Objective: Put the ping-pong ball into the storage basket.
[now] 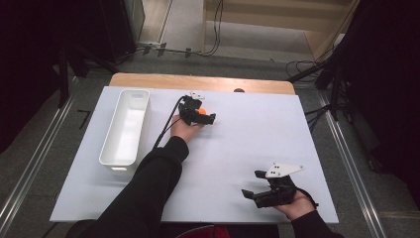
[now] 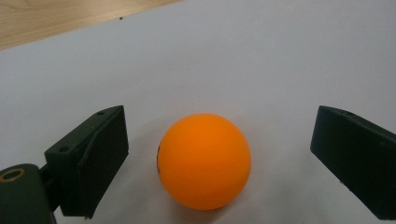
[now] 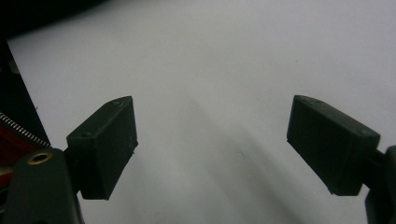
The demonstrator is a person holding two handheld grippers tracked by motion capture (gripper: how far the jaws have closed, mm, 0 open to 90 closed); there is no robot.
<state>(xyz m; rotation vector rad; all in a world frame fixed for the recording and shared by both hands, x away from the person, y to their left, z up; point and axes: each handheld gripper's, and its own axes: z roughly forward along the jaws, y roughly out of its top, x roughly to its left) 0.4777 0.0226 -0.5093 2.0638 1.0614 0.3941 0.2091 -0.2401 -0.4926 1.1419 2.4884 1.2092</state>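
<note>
In the high view, the left gripper (image 1: 202,115) sits toward twelve o'clock of the white table sheet (image 1: 247,144), held out on a black-sleeved forearm (image 1: 148,188). An orange ball (image 1: 201,111) shows as a small bright spot between its jaws. At about nine o'clock of that gripper stands a long white bin (image 1: 125,126), its length running from the near edge toward the far one, well apart from the ball. The right gripper (image 1: 253,184) rests near five o'clock of the sheet, its grey three-cornered plate (image 1: 283,169) on top and its jaws pointing toward nine o'clock, spread over bare sheet.

In the left gripper view, the orange ball (image 2: 204,161) lies on the white sheet midway between the two black jaws, which stand wide apart; a clear gap shows on each side of the ball, so neither jaw touches it and nothing is gripped. A strip of bare wood (image 2: 56,16) runs across at eleven o'clock.

In the right gripper view, the right gripper (image 3: 212,140) has its jaws spread wide with bare white sheet between them, holding nothing. At eight o'clock, a bit of red cloth (image 3: 11,151) with a zip shows.
</note>
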